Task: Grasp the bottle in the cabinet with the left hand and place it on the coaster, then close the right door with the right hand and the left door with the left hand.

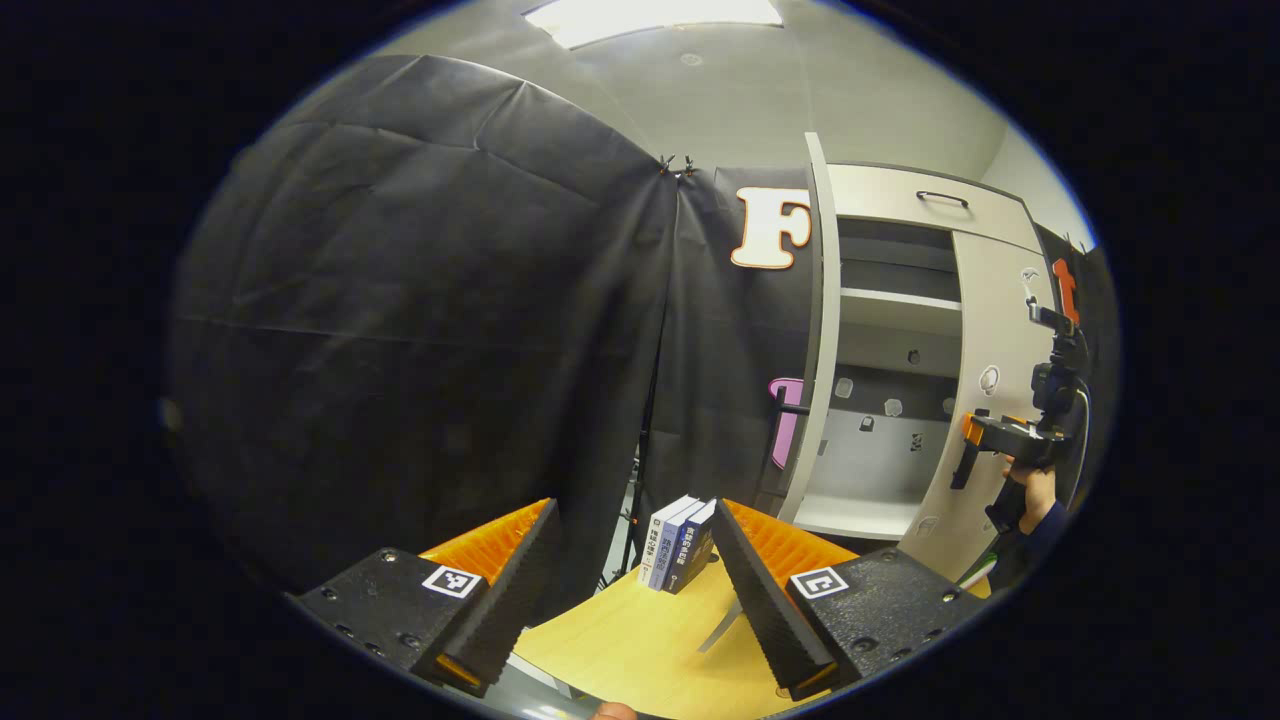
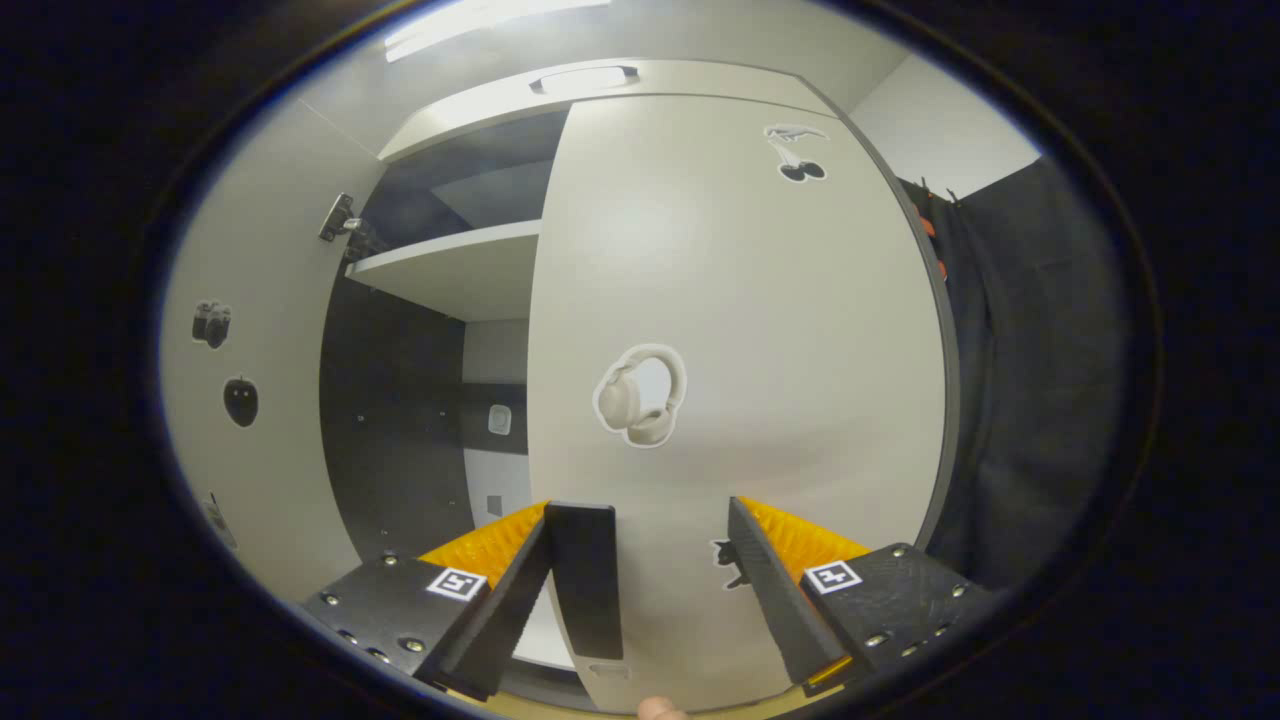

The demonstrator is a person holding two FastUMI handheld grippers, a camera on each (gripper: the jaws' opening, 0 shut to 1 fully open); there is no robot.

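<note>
A: Where does the left gripper [image 1: 630, 590] sit?
B: At the bottom of the left gripper view, level, its fingers [image 1: 765, 590] wide apart with nothing between them. The finger faces are ribbed black, backed with orange. Beyond them is a pale wooden table [image 1: 640, 640] with a few books [image 1: 680, 545] standing upright at its far edge.

A: And the cabinet?
B: The cabinet [image 1: 900, 350], smooth and off-white, stands at the right of that frame. Its left door [image 1: 822, 330] stands open, seen edge-on. Inside are flat shelves; I can't make out the bottle or the coaster.

A: The right gripper?
B: In the left gripper view it is at the far right, held by a hand [image 1: 1030, 490] against the right door [image 1: 1000, 400]. In the right gripper view the right gripper [image 2: 660, 590] points at that door's matte, flat face, which carries a headphone sticker [image 2: 642, 395]. Its fingers are spread; whether they touch the door I can't tell.
</note>
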